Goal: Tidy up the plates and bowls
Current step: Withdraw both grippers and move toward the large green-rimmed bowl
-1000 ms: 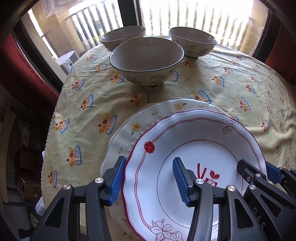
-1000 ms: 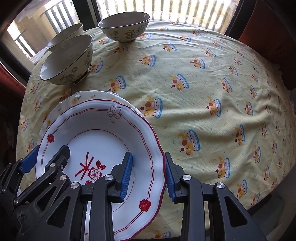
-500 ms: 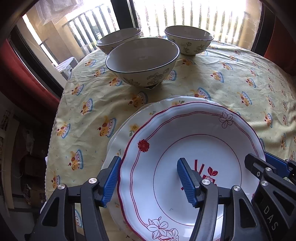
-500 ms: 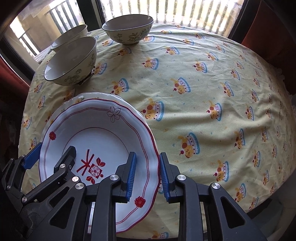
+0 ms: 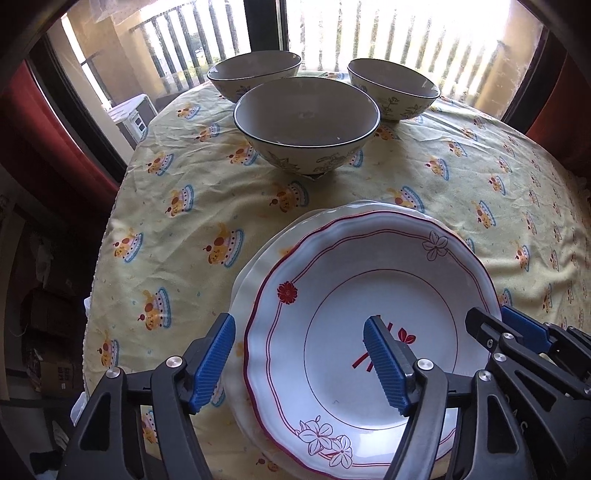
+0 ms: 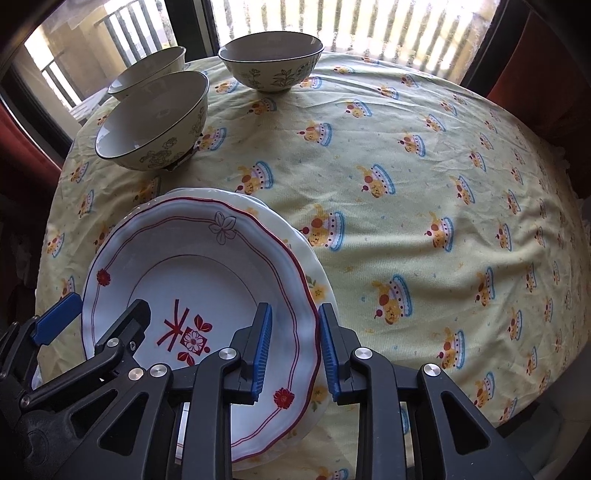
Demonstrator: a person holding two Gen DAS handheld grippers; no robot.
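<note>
A white plate with a red rim [image 5: 369,295] [image 6: 192,266] lies on a cream plate with yellow flowers [image 5: 266,251] [image 6: 317,288]. Both rest at the near edge of the table. My left gripper [image 5: 299,332] straddles the plate's left rim. Its jaws are opening, and the pads stand clear of the rim. My right gripper [image 6: 295,314] has the plate's right rim between its pads. They still sit against the rim while the jaws ease open. Three floral bowls [image 5: 306,122] [image 6: 151,118] stand at the far side.
A yellow tablecloth with a cake print [image 6: 443,184] covers the round table, and its right half holds no dishes. Behind the bowls are a window with a railing [image 5: 406,33] and red curtains. Cardboard boxes [image 5: 55,369] sit on the floor at the left.
My left jaws have spread much wider around the plate's left rim. The right jaws drew slightly closer on the right rim. The red-rimmed plate now covers more of the lower plate.
</note>
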